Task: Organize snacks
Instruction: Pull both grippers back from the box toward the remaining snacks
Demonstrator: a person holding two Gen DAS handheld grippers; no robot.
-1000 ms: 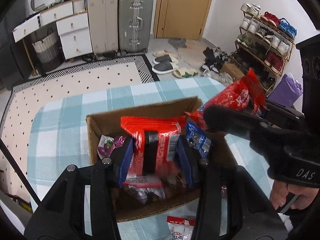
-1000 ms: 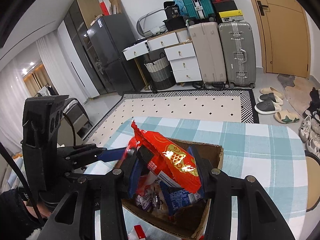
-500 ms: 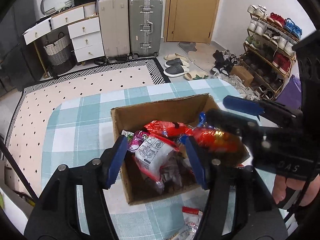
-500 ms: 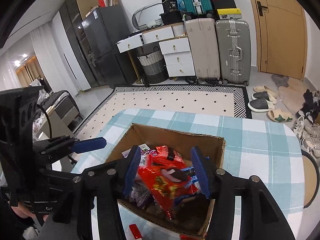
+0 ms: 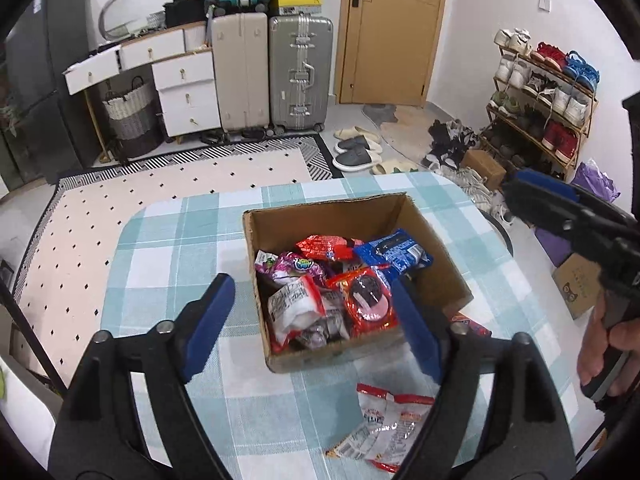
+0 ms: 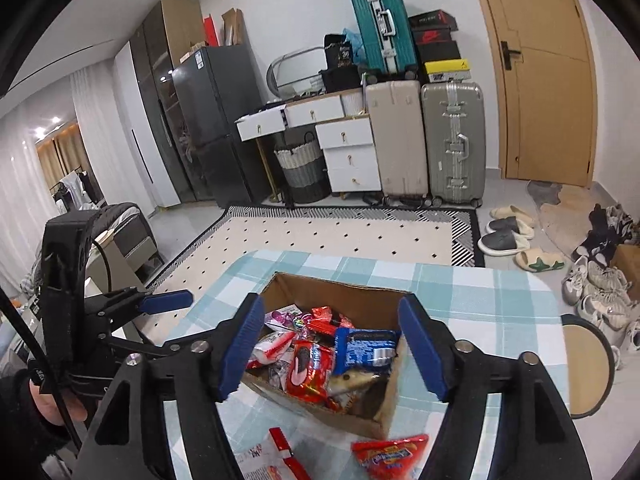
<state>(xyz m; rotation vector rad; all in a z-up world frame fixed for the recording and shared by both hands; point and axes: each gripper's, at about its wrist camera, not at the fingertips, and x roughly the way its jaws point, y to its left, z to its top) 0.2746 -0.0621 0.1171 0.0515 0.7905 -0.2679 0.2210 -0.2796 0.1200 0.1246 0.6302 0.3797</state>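
Note:
An open cardboard box (image 5: 320, 216) (image 6: 352, 294) stands on the checked table, filled with several snack packets: a red cookie packet (image 5: 368, 300) (image 6: 310, 372), a blue packet (image 5: 394, 252) (image 6: 366, 350), a purple one (image 5: 298, 266). My left gripper (image 5: 312, 328) is open and empty, raised above the box's near edge. My right gripper (image 6: 334, 350) is open and empty above the box. A red-and-white packet (image 5: 384, 428) (image 6: 276, 460) lies on the table in front of the box. A red packet (image 6: 390, 456) lies near the box's corner.
The table (image 5: 168, 248) has a blue-and-white checked cloth. A round stool (image 6: 588, 364) stands at its right side. Suitcases (image 5: 300, 76), drawers and a shoe rack (image 5: 544, 96) stand farther back on the floor.
Both grippers let go of their red packets into the box, opened wide and drew back up and away from it.

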